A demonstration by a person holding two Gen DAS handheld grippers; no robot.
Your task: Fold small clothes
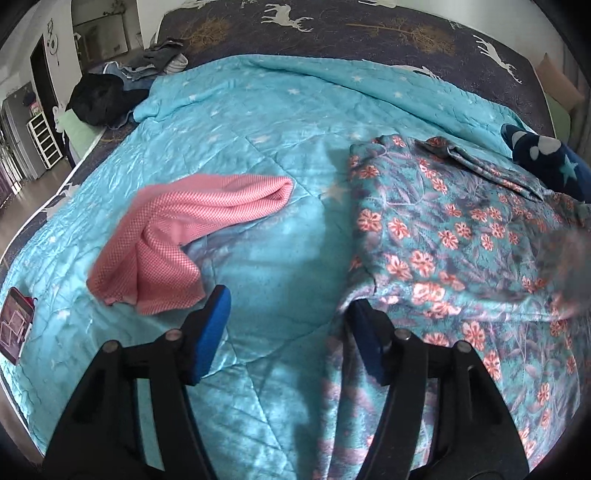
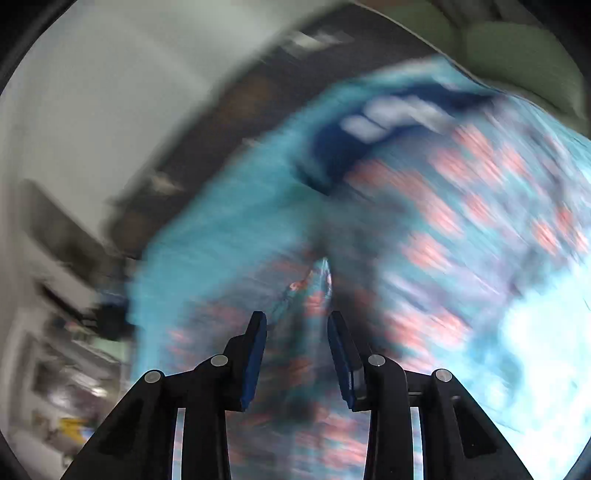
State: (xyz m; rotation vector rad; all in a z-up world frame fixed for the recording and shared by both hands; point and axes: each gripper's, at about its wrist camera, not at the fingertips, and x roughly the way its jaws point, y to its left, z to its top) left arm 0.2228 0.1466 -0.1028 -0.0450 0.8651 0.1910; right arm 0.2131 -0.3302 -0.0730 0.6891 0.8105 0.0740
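A teal garment with red flowers [image 1: 454,240] lies spread on the right of the bed. A pink checked garment [image 1: 177,236] lies crumpled to the left. My left gripper [image 1: 291,299] is open, low over the quilt, its right finger at the floral garment's left edge. The right wrist view is heavily blurred by motion. My right gripper [image 2: 297,317] is open there, above the floral garment [image 2: 443,240], with a raised fold of it just ahead of the fingertips.
A turquoise star quilt [image 1: 258,122] covers the bed over a dark deer-print sheet [image 1: 332,26]. A navy star-print item [image 1: 550,158] lies far right. Dark clothes [image 1: 99,96] are piled far left. A small booklet [image 1: 14,325] lies at the left edge.
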